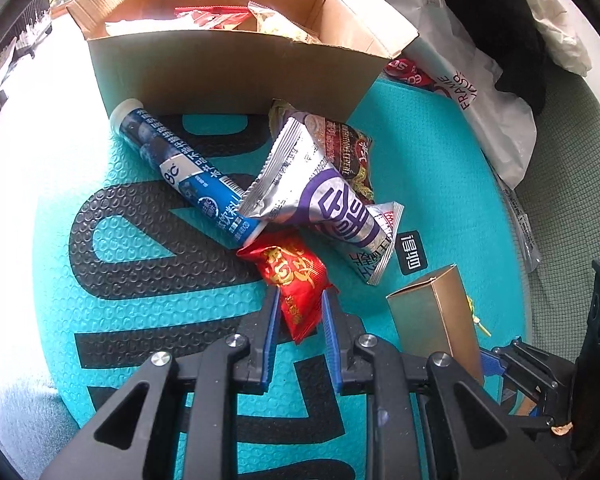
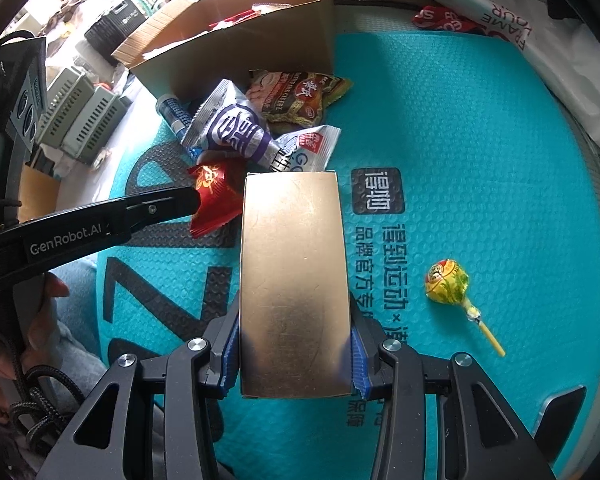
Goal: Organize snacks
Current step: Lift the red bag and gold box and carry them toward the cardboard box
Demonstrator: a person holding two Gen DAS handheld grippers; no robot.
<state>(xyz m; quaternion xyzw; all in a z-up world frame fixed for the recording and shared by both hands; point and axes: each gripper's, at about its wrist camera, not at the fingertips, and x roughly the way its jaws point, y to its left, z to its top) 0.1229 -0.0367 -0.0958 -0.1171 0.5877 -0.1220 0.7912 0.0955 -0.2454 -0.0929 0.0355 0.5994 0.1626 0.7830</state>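
Observation:
My left gripper (image 1: 299,294) is shut on a red snack packet (image 1: 296,276), which it pinches at the near end just above the teal mat (image 1: 148,312). In the right wrist view the same red snack packet (image 2: 214,196) sits at the left gripper's black fingertip. My right gripper (image 2: 296,332) is shut on a gold box (image 2: 294,280), also seen as the gold box (image 1: 436,312) at the lower right of the left wrist view. Behind the packet lie a silver-purple packet (image 1: 320,196), a blue tube (image 1: 180,172) and a dark printed packet (image 1: 348,152).
An open cardboard box (image 1: 236,68) with several snacks inside stands at the far end of the mat. A yellow lollipop (image 2: 452,284) lies on the mat to the right. White bags (image 1: 480,96) lie at the far right. A person's hand (image 2: 36,320) holds the left gripper.

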